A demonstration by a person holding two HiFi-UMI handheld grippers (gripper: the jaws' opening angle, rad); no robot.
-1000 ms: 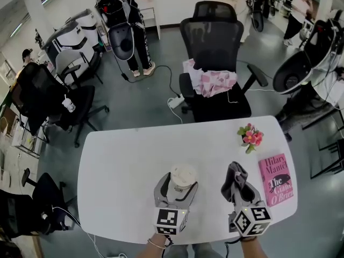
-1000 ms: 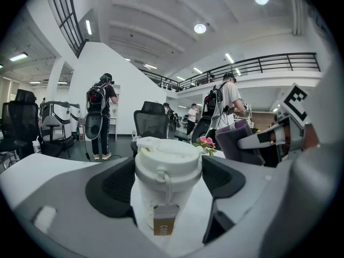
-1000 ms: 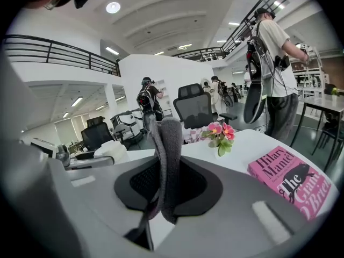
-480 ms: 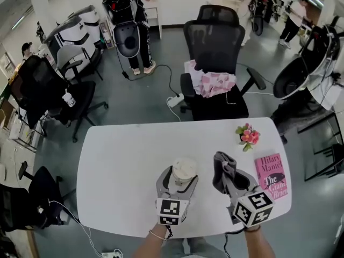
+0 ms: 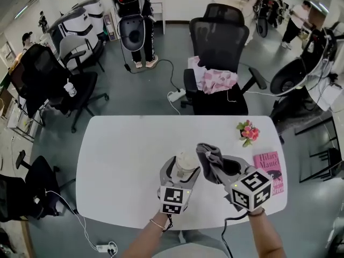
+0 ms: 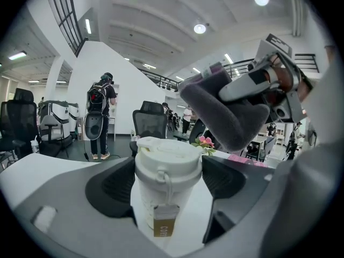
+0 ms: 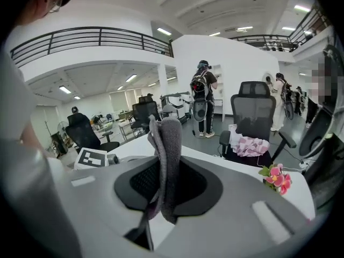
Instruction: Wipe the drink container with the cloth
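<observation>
Drink container (image 5: 185, 162): white lidded cup with a small tag hanging from the lid, upright on the white surface (image 5: 118, 160), about mid-width and closer to the near edge than the far one. Left hand-held gripper (image 5: 181, 171) is clenched on the container, one jaw on each side of the cup body, its marker cube toward the near edge. Right hand-held gripper (image 5: 219, 170) is clenched on the grey cloth (image 5: 208, 156), which stands up out of the jaws in a thick fold. The cloth sits just right of the container, at lid height and slightly above it; contact with the lid cannot be told. Pink book (image 5: 269, 166) lies flat just right of the right hand-held gripper, close to the surface's right edge, so room on that side is narrow. Small pink flowers (image 5: 248, 132) sit at the far right, well apart from both grippers. A broad stretch of bare surface runs left and far of the container. Black office chair (image 5: 217, 63) stands just beyond the far edge.
</observation>
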